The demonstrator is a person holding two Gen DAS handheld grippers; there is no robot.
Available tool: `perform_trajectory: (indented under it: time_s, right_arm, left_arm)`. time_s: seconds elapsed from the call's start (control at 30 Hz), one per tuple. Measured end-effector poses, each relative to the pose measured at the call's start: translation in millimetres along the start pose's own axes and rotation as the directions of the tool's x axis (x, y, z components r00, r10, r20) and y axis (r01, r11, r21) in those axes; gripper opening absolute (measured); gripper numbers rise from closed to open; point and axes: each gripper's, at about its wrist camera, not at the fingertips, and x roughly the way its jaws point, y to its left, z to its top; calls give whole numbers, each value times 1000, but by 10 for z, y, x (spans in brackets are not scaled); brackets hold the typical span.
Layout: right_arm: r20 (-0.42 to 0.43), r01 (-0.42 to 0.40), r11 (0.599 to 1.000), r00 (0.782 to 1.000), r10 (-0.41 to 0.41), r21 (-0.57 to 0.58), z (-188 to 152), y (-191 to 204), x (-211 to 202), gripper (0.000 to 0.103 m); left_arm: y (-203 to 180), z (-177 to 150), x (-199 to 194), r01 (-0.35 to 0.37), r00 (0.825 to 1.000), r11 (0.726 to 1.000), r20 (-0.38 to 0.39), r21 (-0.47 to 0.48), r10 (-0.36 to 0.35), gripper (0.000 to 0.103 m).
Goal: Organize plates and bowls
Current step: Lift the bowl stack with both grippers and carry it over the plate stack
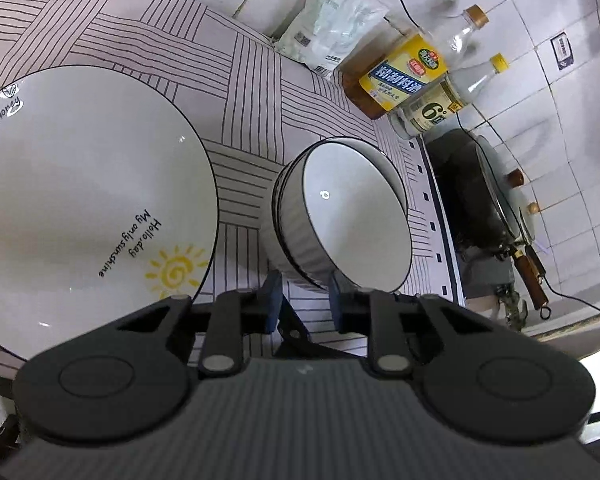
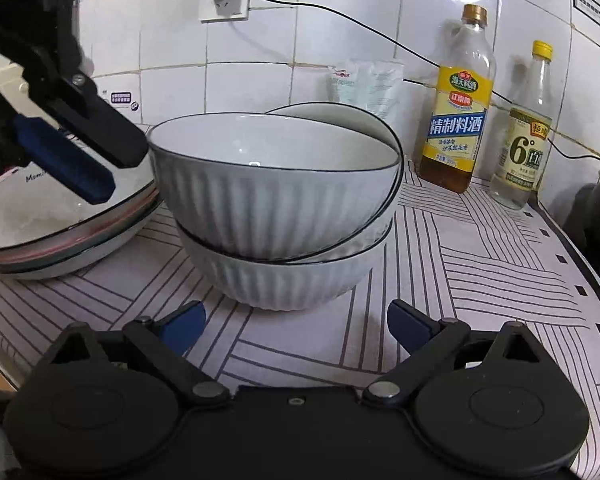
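Two stacks: my plates [image 2: 64, 236] are piled at the left of the patterned mat [image 2: 480, 264], and my ribbed bowls [image 2: 276, 204] are nested just beside them on the right.
Done so far: I judge most of the sorting finished, since plates sit with plates and bowls with bowls.
Left to do: the upper bowls lean inside the bottom one, rims tilted and uneven, so I think they need seating level.
Bowl count: three black rims seem to show from my right wrist view, though the overlap makes me unsure.
Left gripper [image 1: 302, 300]: jaws narrow but not closed, nothing between the blue pads; the tips sit right at the near rim of the bowl stack, beside the top plate [image 1: 80, 200], and I see no grip on either.
Right gripper [image 2: 296, 324]: jaws spread wide and empty, low over the mat just in front of the bowls.
Plate writing: "Hello, day / My only sunshine" beside a yellow sun, and part of "...ning Honey" at the far rim.
Amber bottle [image 2: 458, 112]: yellow and blue label reading 精制料酒, a cooking wine.
Clear bottle [image 2: 526, 136]: yellow cap, label with a large "6°".
Other labels: wall stickers and a white pouch [image 2: 366, 84] carry print too small for me to read.
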Motion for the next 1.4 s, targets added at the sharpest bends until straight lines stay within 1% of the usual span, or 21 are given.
perform_trajectory:
  time_s: [0.13,0.2,0.23,0.27,0.3,0.33,0.4,0.5,0.57,0.6,0.73,0.93,1.0,1.1,1.13,1.2,1.23,1.27,1.33,1.4]
  right_arm:
    - [-3,-6,999,1000,6,-36,64,38,3,99]
    - [0,-8,999,1000,9,-51,99,58,0,99]
    - [-2,-13,999,1000,13,-52,113,60,9,99]
    - [-4,-18,999,1000,18,-47,124,50,28,99]
    - [-7,-22,999,1000,22,-38,127,39,50,99]
    - [-11,-24,999,1000,24,-29,128,27,74,99]
    - [-19,-26,1000,999,26,-6,123,0,129,99]
    - [-21,-45,998,999,46,45,128,-54,179,99]
    - [-21,-62,995,998,64,75,131,-78,192,99]
    - [-16,-68,994,997,70,81,125,-75,190,99]
    - [16,-85,992,996,84,90,126,-63,173,99]
    - [24,-90,991,996,88,98,148,-60,222,99]
    - [22,-89,992,996,88,94,147,-40,234,99]
    - [23,-86,991,996,84,101,147,-37,247,99]
    - [23,-87,991,996,85,102,145,-37,250,99]
    - [23,-86,991,996,84,100,138,-28,253,99]
    - [21,-85,991,996,84,99,140,-27,263,99]
    - [21,-85,992,996,83,98,147,-29,275,99]
    - [21,-81,991,997,79,102,155,-31,282,99]
    - [31,-73,990,997,70,120,145,-25,286,99]
  left_arm:
    - [-71,30,31,-44,999,999,6,10,44,23]
    - [-101,11,1,-62,998,998,3,26,62,25]
    - [-104,6,-21,-62,998,998,1,29,62,29]
    - [-106,1,-46,-47,999,998,-4,29,47,35]
    - [-100,1,-71,-29,1000,999,-5,22,29,39]
    - [-91,8,-91,-13,1000,1000,-2,12,13,41]
    - [-80,36,-103,-8,1000,1000,18,2,8,41]
    - [-92,90,-28,-31,999,999,34,22,30,36]
    - [-116,110,33,-29,999,998,36,55,27,22]
    - [-131,113,65,-27,999,997,33,67,25,19]
    - [-200,106,98,-47,998,990,47,131,41,17]
    - [-141,132,96,-23,997,982,72,185,10,16]
    - [-100,141,129,-30,997,981,74,192,16,16]
    - [-53,153,146,-16,997,985,75,170,3,16]
    - [-40,155,150,-13,997,987,75,159,1,18]
    - [-12,156,171,-31,996,991,81,130,21,28]
    - [2,165,193,-40,996,992,78,116,31,36]
    - [16,181,224,-38,997,994,73,102,31,39]
    - [25,234,301,-31,998,996,59,82,26,39]
    - [-12,305,393,-50,998,995,50,91,45,38]
